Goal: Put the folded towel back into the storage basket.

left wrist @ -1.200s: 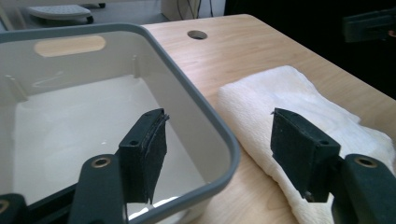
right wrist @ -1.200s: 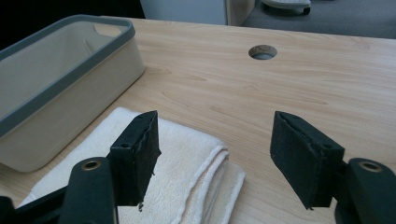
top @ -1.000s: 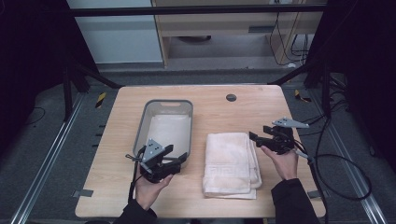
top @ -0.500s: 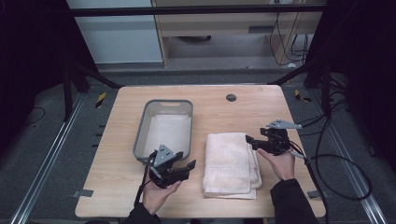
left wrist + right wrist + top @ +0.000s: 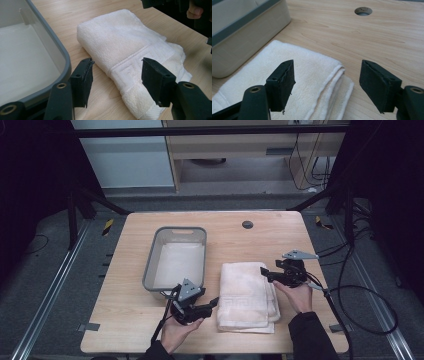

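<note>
A folded white towel (image 5: 248,294) lies flat on the wooden table (image 5: 125,320), just right of a grey bin (image 5: 176,258), as you bring a gripper to each of its long sides. Nothing has been lifted yet: the towel rests on the tabletop, its layered edges stacked at the side near your right hand (image 5: 299,295), and the bin appears to hold only a pale lining or cloth on its floor.

Your left gripper (image 5: 215,302) sits low at the towel's near left corner; from its own camera the jaws have just been closing a little but stand wide, one black pad (image 5: 82,81) over bare wood beside the bin's rim (image 5: 65,62) and the other pad (image 5: 156,80) over the towel's banded end (image 5: 130,75), neither pressing on it. Your right gripper (image 5: 264,272) hovers at the towel's far right edge, jaws wide with nothing clamped; in its view they straddle the folded corner (image 5: 319,82).

By the look of it, the job is at the approach stage: both grips remain to be made, then the lift and, probably, the carry into the bin. A round cable hole (image 5: 247,224) marks the table's far side, well apart from the work.
</note>
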